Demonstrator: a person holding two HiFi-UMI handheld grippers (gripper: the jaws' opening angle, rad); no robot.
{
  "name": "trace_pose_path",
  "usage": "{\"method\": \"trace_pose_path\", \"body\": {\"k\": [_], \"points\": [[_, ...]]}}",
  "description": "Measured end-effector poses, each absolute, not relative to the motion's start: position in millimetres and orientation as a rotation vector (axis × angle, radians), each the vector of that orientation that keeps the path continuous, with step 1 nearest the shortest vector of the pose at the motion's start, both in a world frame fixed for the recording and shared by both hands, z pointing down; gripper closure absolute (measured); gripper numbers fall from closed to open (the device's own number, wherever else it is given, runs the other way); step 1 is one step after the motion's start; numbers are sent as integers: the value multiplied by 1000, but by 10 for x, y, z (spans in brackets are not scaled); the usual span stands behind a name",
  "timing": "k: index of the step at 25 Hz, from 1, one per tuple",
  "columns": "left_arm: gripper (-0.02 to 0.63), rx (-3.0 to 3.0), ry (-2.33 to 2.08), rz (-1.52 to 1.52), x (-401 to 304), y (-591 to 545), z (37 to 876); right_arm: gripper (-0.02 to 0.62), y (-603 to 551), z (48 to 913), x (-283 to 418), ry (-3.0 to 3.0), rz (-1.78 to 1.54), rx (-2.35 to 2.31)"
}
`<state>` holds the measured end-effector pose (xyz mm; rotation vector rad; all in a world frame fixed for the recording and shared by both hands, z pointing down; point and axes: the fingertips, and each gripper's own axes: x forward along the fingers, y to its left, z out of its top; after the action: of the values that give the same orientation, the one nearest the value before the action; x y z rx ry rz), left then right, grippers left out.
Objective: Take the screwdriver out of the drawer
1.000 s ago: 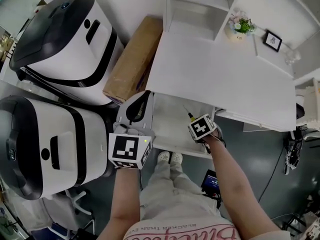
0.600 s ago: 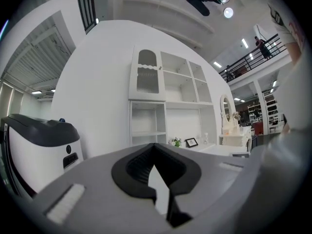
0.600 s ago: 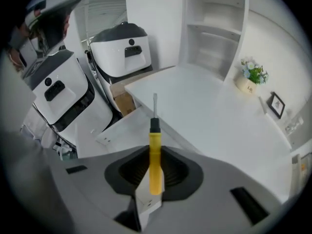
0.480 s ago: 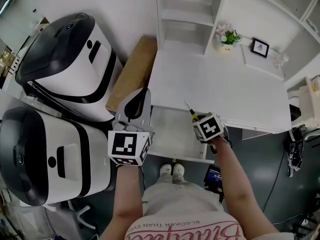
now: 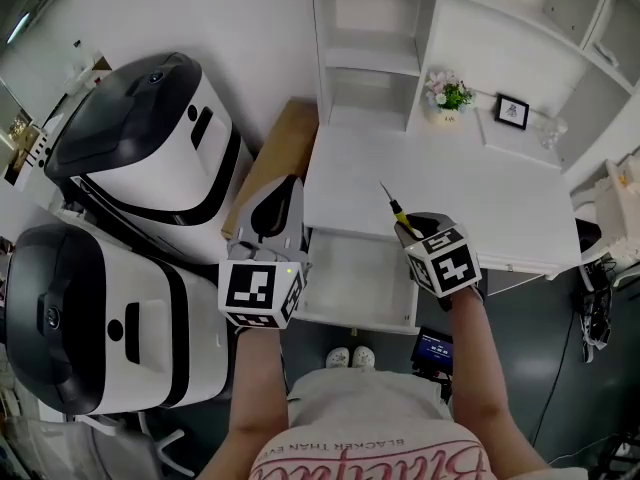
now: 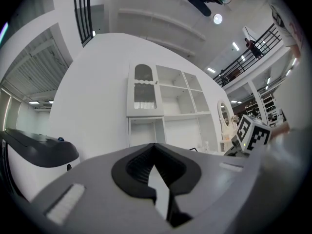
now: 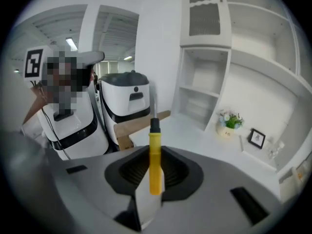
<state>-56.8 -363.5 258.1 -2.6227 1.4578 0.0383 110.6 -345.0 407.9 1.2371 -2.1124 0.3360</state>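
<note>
My right gripper (image 5: 410, 226) is shut on a screwdriver (image 5: 398, 211) with a yellow handle. It holds the tool above the front edge of the white desk (image 5: 470, 193), just past the open white drawer (image 5: 355, 278). In the right gripper view the yellow handle of the screwdriver (image 7: 155, 162) stands between the pads of the right gripper (image 7: 153, 155), and its black collar and metal shaft point up and away. My left gripper (image 5: 275, 208) hovers at the drawer's left corner. Seen in its own view, the left gripper (image 6: 156, 155) has its jaws together with nothing between them.
Two large white-and-black machines (image 5: 150, 138) (image 5: 90, 308) stand at the left, with a cardboard box (image 5: 275, 153) between them and the desk. A shelf unit (image 5: 370, 58), a flower pot (image 5: 447, 96) and a small picture frame (image 5: 511, 112) sit at the desk's back.
My right gripper has risen out of the drawer with the screwdriver and now sits over the desk's front edge. The left gripper has risen a little beside the drawer.
</note>
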Motion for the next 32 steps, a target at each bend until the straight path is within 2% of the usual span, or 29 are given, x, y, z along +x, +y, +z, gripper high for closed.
{"method": "trace_pose_path", "body": {"k": [10, 23, 32], "points": [[603, -2574, 1425, 121, -544, -3466, 2302, 515, -3253, 2996, 1235, -2251, 57, 1520], [603, -2536, 1413, 232, -499, -3297, 2065, 515, -2831, 2218, 1402, -2447, -344, 1774], [603, -2493, 1383, 237, -462, -3272, 1883, 515, -2818, 2022, 1605, -2469, -361, 1854]]}}
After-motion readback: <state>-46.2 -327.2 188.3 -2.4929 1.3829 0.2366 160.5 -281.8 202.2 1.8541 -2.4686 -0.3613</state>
